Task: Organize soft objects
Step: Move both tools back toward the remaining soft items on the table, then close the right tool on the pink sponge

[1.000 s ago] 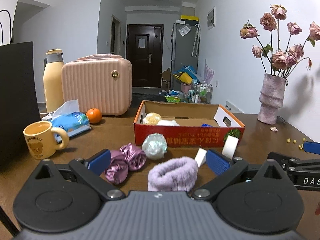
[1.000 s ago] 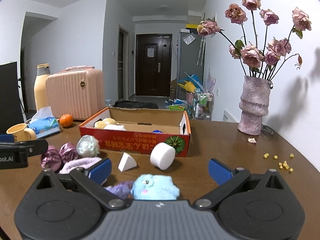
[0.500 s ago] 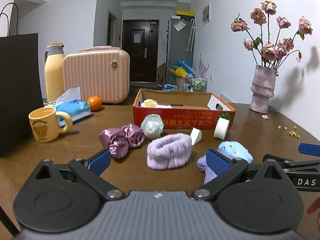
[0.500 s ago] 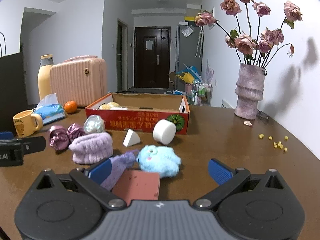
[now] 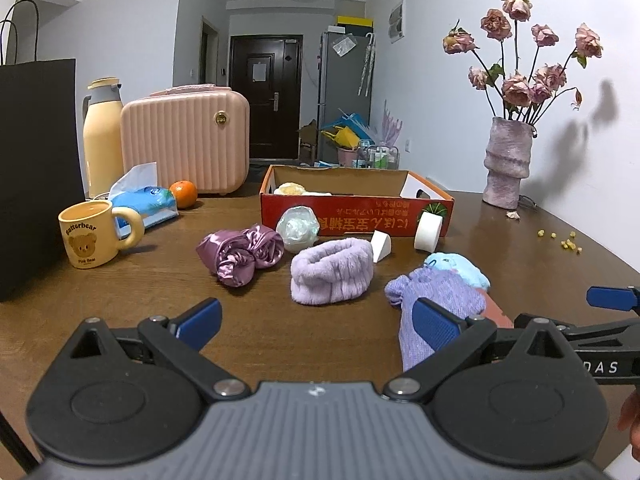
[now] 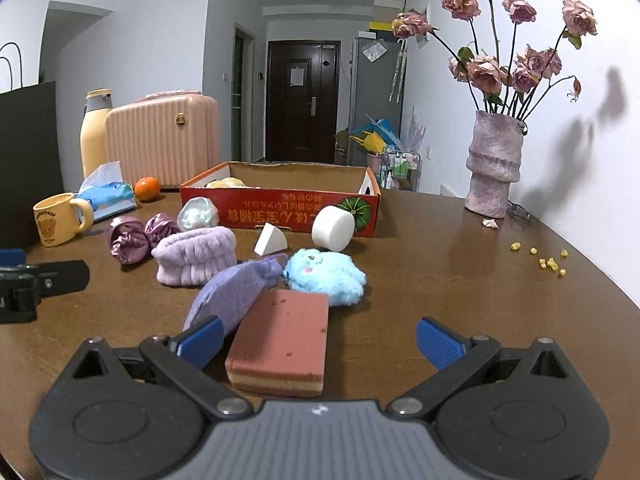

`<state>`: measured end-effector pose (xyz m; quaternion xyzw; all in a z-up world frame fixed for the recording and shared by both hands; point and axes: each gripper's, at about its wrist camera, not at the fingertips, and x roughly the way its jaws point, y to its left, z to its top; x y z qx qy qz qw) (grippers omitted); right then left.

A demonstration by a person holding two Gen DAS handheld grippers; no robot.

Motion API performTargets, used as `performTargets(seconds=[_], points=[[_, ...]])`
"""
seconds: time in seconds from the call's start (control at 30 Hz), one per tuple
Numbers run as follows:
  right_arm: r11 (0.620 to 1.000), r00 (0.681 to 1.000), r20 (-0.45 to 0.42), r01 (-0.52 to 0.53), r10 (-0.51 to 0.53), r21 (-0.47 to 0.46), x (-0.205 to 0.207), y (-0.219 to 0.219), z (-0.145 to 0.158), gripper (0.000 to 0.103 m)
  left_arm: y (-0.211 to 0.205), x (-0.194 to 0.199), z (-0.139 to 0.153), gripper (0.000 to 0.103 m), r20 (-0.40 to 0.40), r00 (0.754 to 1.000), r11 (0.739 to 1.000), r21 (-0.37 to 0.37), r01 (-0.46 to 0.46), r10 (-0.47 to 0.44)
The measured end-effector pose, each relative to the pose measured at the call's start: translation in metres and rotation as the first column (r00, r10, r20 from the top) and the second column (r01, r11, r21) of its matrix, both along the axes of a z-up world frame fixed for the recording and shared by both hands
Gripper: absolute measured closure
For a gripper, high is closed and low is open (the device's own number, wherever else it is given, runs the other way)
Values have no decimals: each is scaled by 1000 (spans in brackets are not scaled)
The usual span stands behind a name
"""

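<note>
Soft things lie on the brown table in front of a red cardboard box [image 5: 356, 216] [image 6: 280, 210]: purple satin scrunchies [image 5: 240, 252] [image 6: 136, 236], a pearly ball [image 5: 298, 228] [image 6: 198, 213], a lilac fluffy band [image 5: 332, 272] [image 6: 194, 256], a purple sock [image 5: 432, 304] [image 6: 236, 288], a blue plush [image 5: 460, 268] [image 6: 324, 274], a pink sponge block [image 6: 286, 340], a white wedge [image 6: 270, 240] and a white cylinder [image 6: 332, 228]. My left gripper [image 5: 316, 322] is open and empty, short of the band. My right gripper [image 6: 320, 338] is open over the sponge's near end.
A yellow bear mug [image 5: 90, 234], tissue pack [image 5: 140, 200], orange [image 5: 183, 194], pink case [image 5: 186, 148], yellow flask [image 5: 102, 136] and black bag [image 5: 36, 176] stand at the left. A vase of dried roses [image 6: 494, 164] stands back right, with yellow crumbs [image 6: 544, 258] nearby.
Both grippers have pulled back toward me and risen, so more of the table shows. The sponge block, sock and blue plush have come into full view. Both stayed open.
</note>
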<state>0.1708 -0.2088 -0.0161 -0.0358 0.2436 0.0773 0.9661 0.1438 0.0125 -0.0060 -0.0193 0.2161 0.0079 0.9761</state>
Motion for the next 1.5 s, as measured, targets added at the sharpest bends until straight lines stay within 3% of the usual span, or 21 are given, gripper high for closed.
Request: performTargets(seconds=[1.03, 1.23, 1.4, 1.5], points=[[996, 992, -127, -37, 26, -84, 56, 40, -43, 1, 29, 13, -25, 0, -48, 998, 999, -43, -33, 31], [995, 991, -135, -30, 17, -95, 70, 43, -46, 9, 30, 17, -29, 0, -50, 998, 999, -44, -25, 23], [996, 988, -153, -34, 21, -86, 76, 42, -51, 31, 29, 20, -32, 0, -56, 998, 998, -51, -24, 21], [996, 988, -153, -40, 26, -84, 76, 44, -52, 33, 29, 20, -32, 0, -56, 998, 998, -50, -23, 20]])
